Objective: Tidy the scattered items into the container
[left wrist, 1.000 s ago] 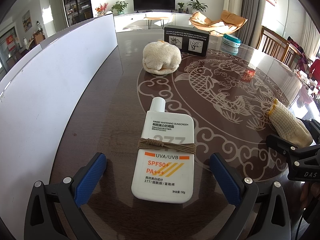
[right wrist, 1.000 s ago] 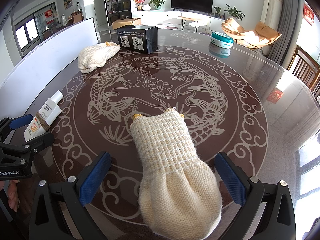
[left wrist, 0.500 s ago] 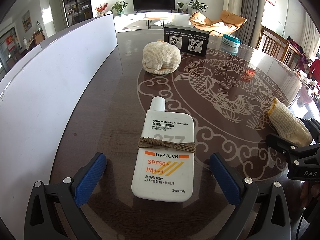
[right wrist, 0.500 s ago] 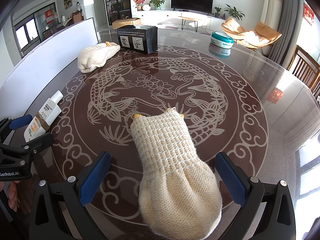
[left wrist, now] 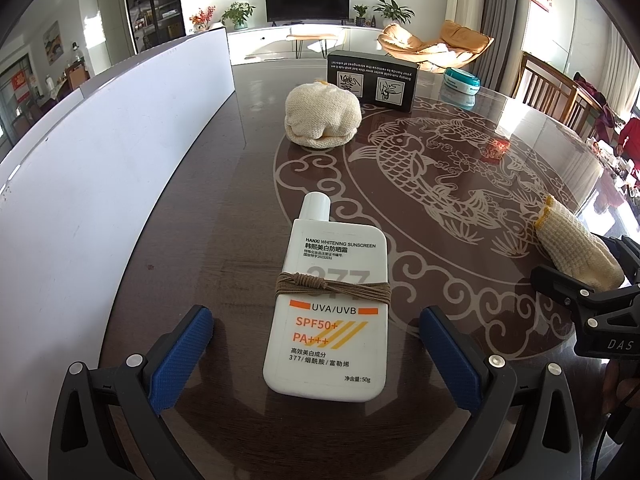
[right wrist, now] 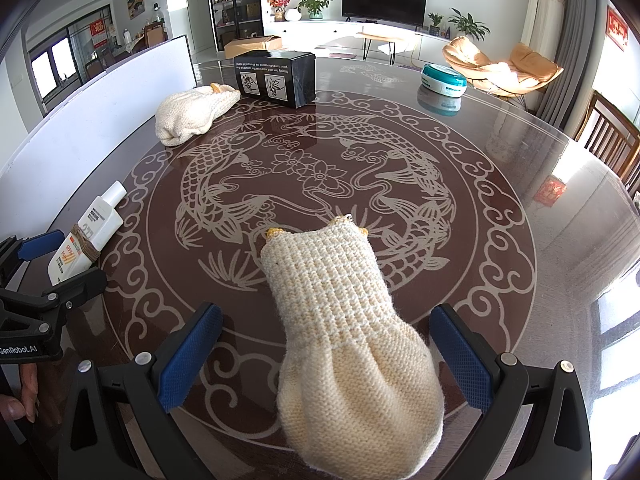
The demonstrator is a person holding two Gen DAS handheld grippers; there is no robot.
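Knitted glove (right wrist: 352, 344) fingertips cut off at frame bottom, black box (left wrist: 372, 82) small print unreadable

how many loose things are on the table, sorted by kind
knitted pouches: 2, one near, one far
sunscreen bottle: 1
black box: 1
teal round tin: 1
total: 5
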